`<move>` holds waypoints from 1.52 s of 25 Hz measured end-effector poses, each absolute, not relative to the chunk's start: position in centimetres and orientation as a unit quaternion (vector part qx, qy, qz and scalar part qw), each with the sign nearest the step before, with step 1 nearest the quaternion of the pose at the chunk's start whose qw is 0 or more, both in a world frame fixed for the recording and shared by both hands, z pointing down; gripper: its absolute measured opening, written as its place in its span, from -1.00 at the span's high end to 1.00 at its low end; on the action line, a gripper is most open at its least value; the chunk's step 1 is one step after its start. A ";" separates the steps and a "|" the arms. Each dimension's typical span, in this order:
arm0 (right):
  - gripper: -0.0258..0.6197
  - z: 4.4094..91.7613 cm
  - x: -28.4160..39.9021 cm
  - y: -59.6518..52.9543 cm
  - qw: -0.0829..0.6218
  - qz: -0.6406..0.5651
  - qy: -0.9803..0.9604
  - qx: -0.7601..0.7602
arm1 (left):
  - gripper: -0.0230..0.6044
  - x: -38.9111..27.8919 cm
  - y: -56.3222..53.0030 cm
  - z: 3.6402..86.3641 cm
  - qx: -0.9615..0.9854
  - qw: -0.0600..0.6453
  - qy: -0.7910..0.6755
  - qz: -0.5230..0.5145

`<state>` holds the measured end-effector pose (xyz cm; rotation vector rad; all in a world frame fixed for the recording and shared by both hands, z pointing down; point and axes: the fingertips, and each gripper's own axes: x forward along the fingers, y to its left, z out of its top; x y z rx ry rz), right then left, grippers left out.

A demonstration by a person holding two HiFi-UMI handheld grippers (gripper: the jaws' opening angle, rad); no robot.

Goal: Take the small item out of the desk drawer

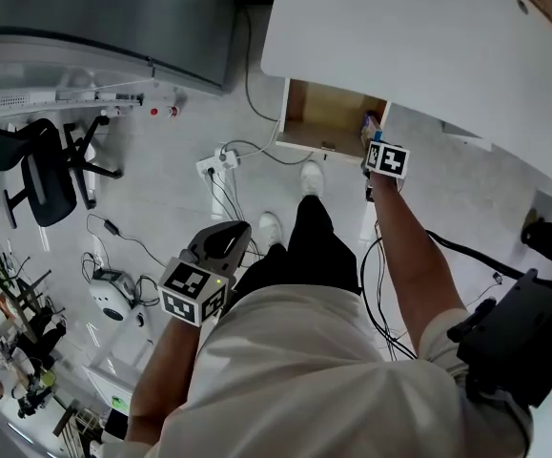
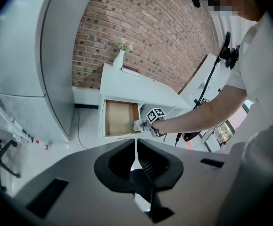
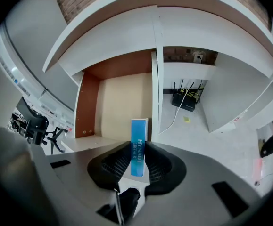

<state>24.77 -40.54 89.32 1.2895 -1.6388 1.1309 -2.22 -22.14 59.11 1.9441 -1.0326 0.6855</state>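
Observation:
The desk drawer (image 1: 328, 117) stands pulled out under the white desk top (image 1: 419, 36), and its wooden inside (image 3: 117, 107) looks bare. My right gripper (image 3: 137, 161) is shut on a small blue-and-white box (image 3: 137, 145), held upright at the drawer's right front corner. In the head view the box (image 1: 371, 122) sits just beyond the right gripper (image 1: 375, 139). The left gripper view shows the same box (image 2: 137, 125) in front of the open drawer (image 2: 119, 119). My left gripper (image 2: 136, 152) is shut with nothing in it, and hangs low by my left side (image 1: 220, 246).
A black office chair (image 1: 42, 170) stands at the left. A power strip with cables (image 1: 216, 165) lies on the floor before the desk. A black router (image 3: 186, 101) sits under the desk. A white vase (image 2: 120, 58) stands on the desk top.

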 end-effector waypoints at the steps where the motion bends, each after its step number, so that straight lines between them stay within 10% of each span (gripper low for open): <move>1: 0.57 88.9 24.7 -40.4 0.374 0.439 -0.643 0.504 | 0.82 -2.3 -21.8 58.9 0.772 0.404 -0.410 0.270; 38: 0.58 64.3 18.1 -14.4 0.329 0.373 -0.721 0.483 | 0.82 -11.4 -4.8 49.0 0.831 0.338 -0.417 0.149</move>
